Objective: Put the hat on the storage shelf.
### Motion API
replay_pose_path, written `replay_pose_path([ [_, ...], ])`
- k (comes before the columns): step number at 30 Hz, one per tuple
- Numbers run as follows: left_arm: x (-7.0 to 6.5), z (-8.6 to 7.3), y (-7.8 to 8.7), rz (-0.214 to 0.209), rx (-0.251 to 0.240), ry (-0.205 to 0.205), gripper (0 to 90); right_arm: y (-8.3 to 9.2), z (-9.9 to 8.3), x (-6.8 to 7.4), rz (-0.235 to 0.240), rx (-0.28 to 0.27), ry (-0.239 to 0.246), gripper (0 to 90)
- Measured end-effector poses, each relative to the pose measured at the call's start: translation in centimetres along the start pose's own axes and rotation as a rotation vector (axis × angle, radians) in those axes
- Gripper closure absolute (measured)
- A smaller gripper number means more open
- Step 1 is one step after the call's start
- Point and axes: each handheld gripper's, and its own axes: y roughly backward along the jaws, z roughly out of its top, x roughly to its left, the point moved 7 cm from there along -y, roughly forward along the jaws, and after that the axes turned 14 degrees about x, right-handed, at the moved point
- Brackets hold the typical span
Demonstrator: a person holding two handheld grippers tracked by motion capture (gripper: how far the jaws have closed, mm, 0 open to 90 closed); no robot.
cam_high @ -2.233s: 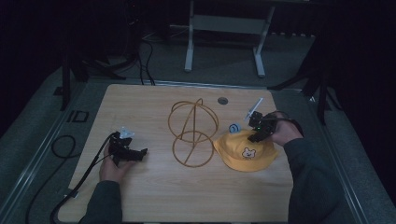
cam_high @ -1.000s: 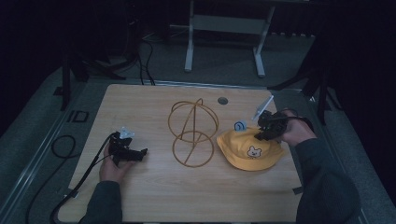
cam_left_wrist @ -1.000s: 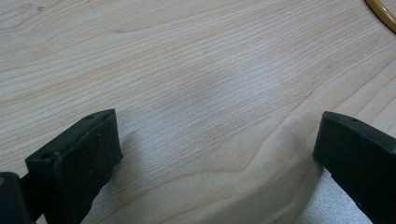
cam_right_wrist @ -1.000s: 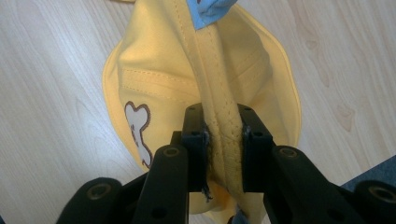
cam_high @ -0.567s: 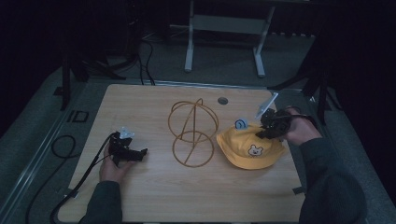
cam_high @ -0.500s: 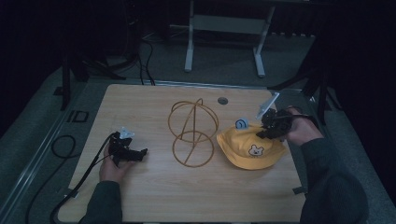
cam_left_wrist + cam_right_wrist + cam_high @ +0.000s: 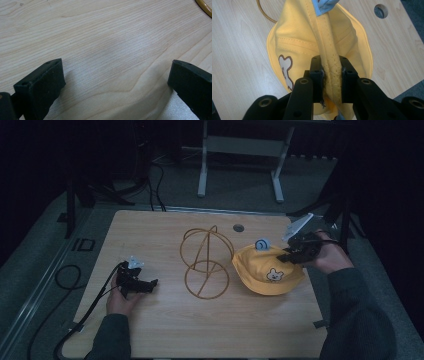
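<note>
Now, change: the hat [image 7: 265, 272] brim has been raised off the tabletop [image 7: 165, 330].
Right gripper [image 7: 331, 75]: clamped on brim.
Left gripper [image 7: 116, 82]: open, empty.
Stand [image 7: 206, 262]: left of hat, likely next.

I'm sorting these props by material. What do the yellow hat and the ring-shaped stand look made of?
Yellow hat: soft woven cloth, matte; stitched seams show, and its brim folds flat. Stand: thin rigid wire, probably metal with a golden finish; the bare hoops hold their shape.
</note>
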Motion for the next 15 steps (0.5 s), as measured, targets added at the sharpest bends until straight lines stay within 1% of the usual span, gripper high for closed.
replay_pose_path([
  [4,0.0,0.0,0.0,0.0,0.0,0.0,0.6,0.4,0.0,-0.2,-0.008,-0.013,-0.004,76.4],
  [8,0.0,0.0,0.0,0.0,0.0,0.0,0.6,0.9,-0.1,-0.4,-0.014,-0.044,-0.022,76.4],
  [12,0.0,0.0,0.0,0.0,0.0,0.0,0.6,1.3,-0.5,-0.5,-0.011,-0.064,-0.034,76.4],
  [15,0.0,0.0,0.0,0.0,0.0,0.0,0.6,1.6,-0.8,-0.6,-0.012,-0.074,-0.033,76.4],
])
